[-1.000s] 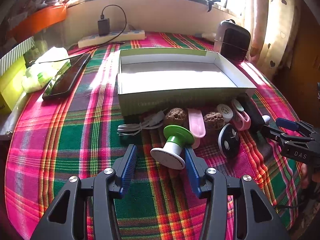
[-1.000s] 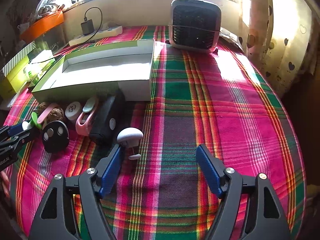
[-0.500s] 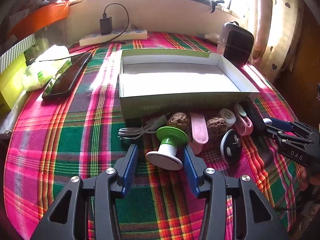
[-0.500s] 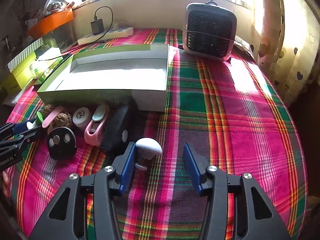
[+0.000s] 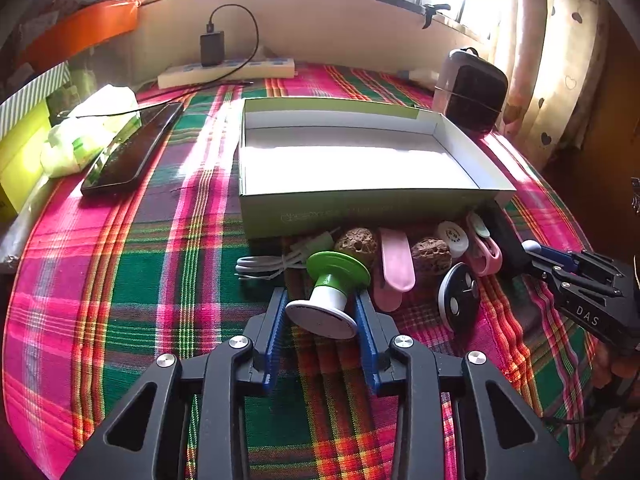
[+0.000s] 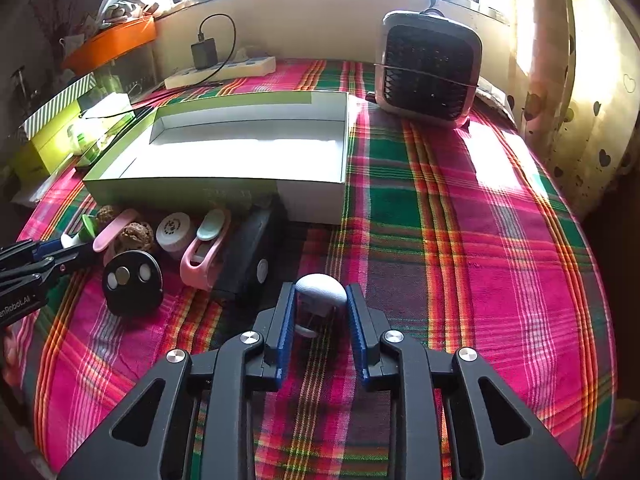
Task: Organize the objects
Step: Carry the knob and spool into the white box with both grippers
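Note:
A green-and-white spool (image 5: 328, 296) lies on the plaid cloth in front of the open green box (image 5: 360, 208). My left gripper (image 5: 320, 294) is closing, and its blue pads (image 5: 276, 332) touch the spool's white base on both sides. In the right wrist view a white mushroom-shaped knob (image 6: 320, 292) sits between the closing pads (image 6: 356, 320) of my right gripper (image 6: 320, 286), which press on its cap. The box (image 6: 180, 192) is empty. My right gripper (image 5: 554, 258) also shows at the left wrist view's right edge.
Along the box front lie a white cable (image 5: 268, 266), two walnuts (image 5: 356, 242), a pink strip (image 5: 396, 268), a black disc (image 5: 458, 296), a pink clip (image 6: 204, 248) and a black case (image 6: 248, 256). A phone (image 5: 132, 148), power strip (image 5: 228, 72) and small fan (image 6: 430, 68) stand farther back.
Both pairs of jaws have narrowed from wide open. The right gripper shifted left so the white knob lies between its pads. The left pads have come in against the spool.

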A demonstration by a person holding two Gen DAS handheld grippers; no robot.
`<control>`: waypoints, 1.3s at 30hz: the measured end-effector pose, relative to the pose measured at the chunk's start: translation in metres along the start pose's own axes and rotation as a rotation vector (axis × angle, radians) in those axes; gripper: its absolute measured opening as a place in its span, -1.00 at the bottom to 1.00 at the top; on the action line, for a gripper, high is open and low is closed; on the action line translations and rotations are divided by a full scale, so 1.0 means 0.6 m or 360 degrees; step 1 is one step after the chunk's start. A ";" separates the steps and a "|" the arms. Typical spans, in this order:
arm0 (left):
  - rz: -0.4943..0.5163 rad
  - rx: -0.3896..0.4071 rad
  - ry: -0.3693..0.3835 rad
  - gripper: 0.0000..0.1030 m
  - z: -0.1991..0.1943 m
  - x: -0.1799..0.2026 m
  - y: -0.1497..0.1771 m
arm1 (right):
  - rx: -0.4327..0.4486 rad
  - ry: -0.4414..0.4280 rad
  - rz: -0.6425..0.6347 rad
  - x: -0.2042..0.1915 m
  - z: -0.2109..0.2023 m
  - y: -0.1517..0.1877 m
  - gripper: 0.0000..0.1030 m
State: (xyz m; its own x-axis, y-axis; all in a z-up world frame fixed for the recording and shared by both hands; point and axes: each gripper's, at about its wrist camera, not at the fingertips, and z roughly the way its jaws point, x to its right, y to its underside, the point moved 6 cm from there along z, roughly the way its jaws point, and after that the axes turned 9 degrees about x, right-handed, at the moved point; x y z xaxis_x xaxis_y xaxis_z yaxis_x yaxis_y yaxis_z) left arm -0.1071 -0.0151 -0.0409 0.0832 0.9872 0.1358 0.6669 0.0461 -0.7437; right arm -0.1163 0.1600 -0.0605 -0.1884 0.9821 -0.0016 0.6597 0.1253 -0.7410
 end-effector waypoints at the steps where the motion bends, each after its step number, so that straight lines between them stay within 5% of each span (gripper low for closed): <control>1: 0.0000 0.0001 0.0001 -0.41 0.000 0.000 0.000 | 0.0000 0.0000 0.0000 -0.001 0.000 0.000 -0.49; 18: -0.0023 0.0068 0.0010 -0.41 -0.029 -0.005 -0.017 | 0.0026 -0.0007 0.0020 0.002 -0.016 -0.005 -0.50; 39: -0.0005 0.0116 0.0119 -0.41 -0.003 0.009 -0.123 | 0.0154 -0.0115 -0.0062 -0.050 -0.012 -0.123 -0.50</control>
State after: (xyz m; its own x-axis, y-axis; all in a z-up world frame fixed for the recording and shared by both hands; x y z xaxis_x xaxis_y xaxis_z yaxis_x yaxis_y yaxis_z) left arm -0.1546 -0.0134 0.0160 0.1379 0.9731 0.1848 0.6120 0.0630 -0.7883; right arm -0.1540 0.1221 -0.0007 -0.2668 0.9636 -0.0174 0.5784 0.1457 -0.8027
